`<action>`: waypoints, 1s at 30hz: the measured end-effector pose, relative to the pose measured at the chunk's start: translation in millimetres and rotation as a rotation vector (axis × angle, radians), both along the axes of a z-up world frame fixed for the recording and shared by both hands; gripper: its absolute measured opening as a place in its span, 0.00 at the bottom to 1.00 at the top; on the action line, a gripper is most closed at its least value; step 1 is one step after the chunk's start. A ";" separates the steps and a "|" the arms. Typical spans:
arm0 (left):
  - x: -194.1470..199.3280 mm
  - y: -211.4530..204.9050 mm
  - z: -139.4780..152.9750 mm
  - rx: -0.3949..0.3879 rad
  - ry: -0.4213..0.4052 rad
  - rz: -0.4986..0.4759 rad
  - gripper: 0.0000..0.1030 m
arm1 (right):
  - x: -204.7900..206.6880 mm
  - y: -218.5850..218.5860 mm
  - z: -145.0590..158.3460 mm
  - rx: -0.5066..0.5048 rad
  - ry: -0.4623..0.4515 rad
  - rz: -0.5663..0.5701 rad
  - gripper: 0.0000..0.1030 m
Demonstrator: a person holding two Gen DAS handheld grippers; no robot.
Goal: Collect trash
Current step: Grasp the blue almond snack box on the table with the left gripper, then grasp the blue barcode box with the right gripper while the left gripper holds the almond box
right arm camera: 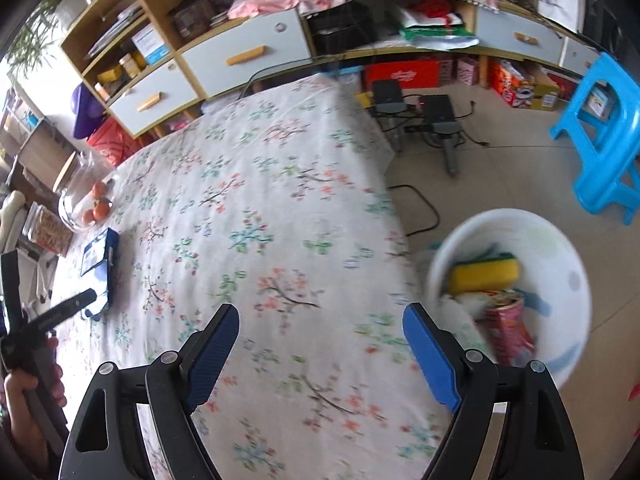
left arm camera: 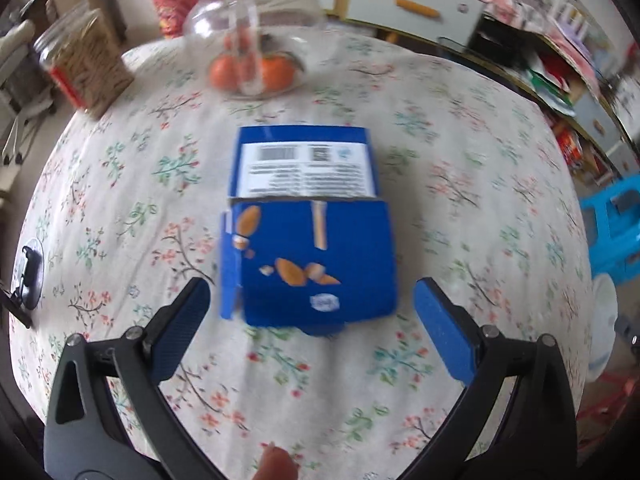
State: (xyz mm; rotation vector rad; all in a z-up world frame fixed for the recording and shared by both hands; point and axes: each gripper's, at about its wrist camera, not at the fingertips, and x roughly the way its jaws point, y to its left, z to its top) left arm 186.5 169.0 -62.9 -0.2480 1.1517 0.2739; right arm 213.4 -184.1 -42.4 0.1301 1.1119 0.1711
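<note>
A flattened blue carton [left arm camera: 310, 240] printed with almonds lies on the floral tablecloth [left arm camera: 120, 208]. My left gripper [left arm camera: 310, 304] hovers over its near end, jaws wide open, the pads on either side and clear of it. The right wrist view shows the same blue carton [right arm camera: 100, 264] far left, with the left gripper's finger [right arm camera: 68, 308] beside it. My right gripper [right arm camera: 320, 320] stands open above the cloth near the table's right edge, nothing between its fingers. A white bin [right arm camera: 516, 292] on the floor holds a yellow sponge [right arm camera: 484, 274] and wrappers.
A glass jar with oranges [left arm camera: 250, 56] and a filled jar [left arm camera: 84, 68] stand at the table's far side. A blue plastic stool [right arm camera: 600, 136], cables and black devices [right arm camera: 436, 120] are on the floor. Shelves and drawers [right arm camera: 240, 56] line the wall.
</note>
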 end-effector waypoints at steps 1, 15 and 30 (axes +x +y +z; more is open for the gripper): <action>1.6 4.9 -2.1 -0.009 0.002 0.011 0.98 | 2.7 5.9 -3.0 -0.003 0.005 0.006 0.83; 34.6 0.4 -30.0 -0.028 0.085 0.015 0.98 | 23.0 44.7 -25.2 -0.024 0.054 0.024 0.83; -31.2 67.0 6.9 -0.205 -0.047 0.060 0.88 | 26.1 117.9 -28.3 -0.020 0.079 0.106 0.83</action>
